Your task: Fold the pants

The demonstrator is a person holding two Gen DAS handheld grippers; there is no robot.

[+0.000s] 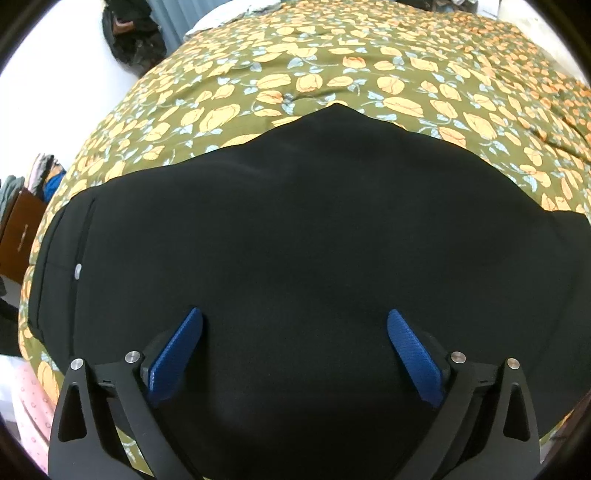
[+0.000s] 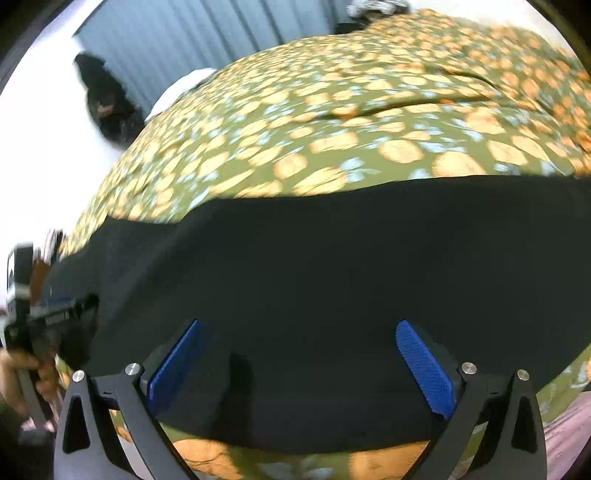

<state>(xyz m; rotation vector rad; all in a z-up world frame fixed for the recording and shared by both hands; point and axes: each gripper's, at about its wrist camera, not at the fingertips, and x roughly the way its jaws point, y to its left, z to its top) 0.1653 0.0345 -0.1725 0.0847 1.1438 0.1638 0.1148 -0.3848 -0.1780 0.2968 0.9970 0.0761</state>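
Observation:
Black pants (image 1: 303,229) lie spread flat on a bed with an olive floral cover (image 1: 332,66). A white button (image 1: 77,271) shows near the waist at the left. My left gripper (image 1: 294,321) is open just above the pants, blue pads wide apart, empty. In the right wrist view the pants (image 2: 332,266) lie as a dark band across the bed cover (image 2: 332,110). My right gripper (image 2: 300,332) is open over their near edge, empty. The left gripper tool (image 2: 40,314), held in a hand, shows at the far left.
A dark bag (image 1: 129,33) hangs on the white wall at the back left. A wooden cabinet (image 1: 18,236) with stacked clothes stands to the left of the bed. Pink cloth (image 1: 29,406) lies at the lower left. A grey curtain (image 2: 192,40) hangs behind the bed.

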